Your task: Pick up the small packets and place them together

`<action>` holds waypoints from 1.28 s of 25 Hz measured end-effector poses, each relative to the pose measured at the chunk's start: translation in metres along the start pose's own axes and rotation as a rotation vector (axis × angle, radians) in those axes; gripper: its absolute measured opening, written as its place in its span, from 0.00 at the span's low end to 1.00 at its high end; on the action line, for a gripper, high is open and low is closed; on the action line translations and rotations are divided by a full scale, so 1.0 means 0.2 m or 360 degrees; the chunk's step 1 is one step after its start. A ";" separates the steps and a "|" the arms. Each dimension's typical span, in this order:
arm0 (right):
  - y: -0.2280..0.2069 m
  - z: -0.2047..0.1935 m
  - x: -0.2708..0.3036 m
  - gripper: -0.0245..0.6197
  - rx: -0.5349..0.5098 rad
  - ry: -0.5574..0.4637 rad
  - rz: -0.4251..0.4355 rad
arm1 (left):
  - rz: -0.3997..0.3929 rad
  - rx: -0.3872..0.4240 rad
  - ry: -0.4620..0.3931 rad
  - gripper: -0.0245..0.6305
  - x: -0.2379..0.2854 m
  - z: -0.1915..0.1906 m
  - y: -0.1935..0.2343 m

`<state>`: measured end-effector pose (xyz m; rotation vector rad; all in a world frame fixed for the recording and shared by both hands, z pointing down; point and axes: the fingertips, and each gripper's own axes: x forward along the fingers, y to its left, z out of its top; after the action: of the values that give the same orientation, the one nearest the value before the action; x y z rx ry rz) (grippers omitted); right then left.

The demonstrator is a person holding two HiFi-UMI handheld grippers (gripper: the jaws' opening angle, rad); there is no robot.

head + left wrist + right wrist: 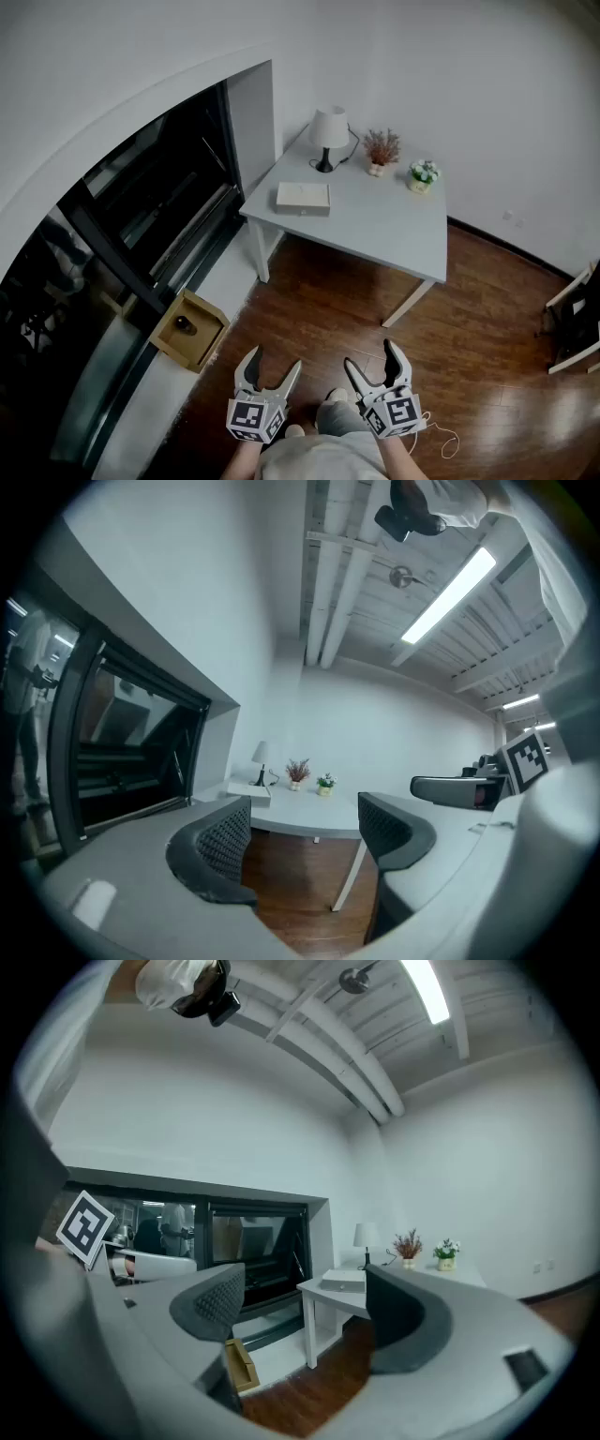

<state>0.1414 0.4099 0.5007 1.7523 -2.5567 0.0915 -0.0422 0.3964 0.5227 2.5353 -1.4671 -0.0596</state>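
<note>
While both grippers hang level in front of the person, well short of the table point(398, 239), no part of the task looks started.

Progress:
- Left gripper point(273, 361): jaws apart, only floor and the far table show between them in its own view. Empty.
- Right gripper point(372, 356): jaws spread wide, nothing between the pads. Empty.
- Packets: not found in any view. None on the bare tabletop, none on the floor point(469, 328), none in either gripper.
- A flat white box point(303, 198) lies on the table near the lamp point(328, 131). Whether it holds the packets cannot be told from here.
- Also on the table: two small potted plants point(381, 150) at the wall side.
- A wooden crate point(190, 330) sits on the floor by the window, with a dark item inside too small to identify.
- Judgement: nothing picked, nothing grouped. All of it is left: locate the packets, approach, pick each one, set them together.

Writing and labels:
- Square black-and-white markers on each gripper's cube carry a pattern only, no legible text.
- No brand or print readable on the box, lamp, pots or crate at this range.
</note>
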 end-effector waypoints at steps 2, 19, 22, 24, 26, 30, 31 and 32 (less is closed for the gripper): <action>-0.08 -0.02 0.11 0.66 0.0035 -0.0010 -0.0026 | -0.0015 0.0027 0.0014 0.56 0.10 -0.01 0.03; -0.74 0.19 1.45 0.66 0.0060 -0.0159 0.0231 | -0.0015 0.0245 -0.0043 0.56 1.45 0.34 0.34; -0.78 0.14 1.58 0.66 0.0106 -0.0097 0.0242 | -0.0005 0.0234 -0.0010 0.56 1.58 0.35 0.41; -0.78 0.11 1.66 0.66 0.0099 -0.0052 0.0248 | -0.0006 0.0192 -0.0002 0.56 1.65 0.35 0.49; -0.79 0.10 1.75 0.66 0.0100 -0.0025 0.0228 | -0.0023 0.0168 0.0010 0.56 1.73 0.36 0.57; -0.82 0.15 1.99 0.66 0.0115 -0.0060 0.0144 | -0.0109 0.0193 0.0014 0.56 1.95 0.41 0.75; -0.81 0.15 2.04 0.66 0.0111 -0.0060 0.0130 | -0.0133 0.0202 0.0015 0.56 1.99 0.42 0.78; -0.80 0.14 2.08 0.66 0.0105 -0.0050 0.0122 | -0.0153 0.0207 0.0018 0.56 2.02 0.42 0.82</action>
<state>0.1407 -0.0371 0.5042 1.6896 -2.6730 0.1536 0.0097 -0.0452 0.5016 2.7039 -1.3864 0.0359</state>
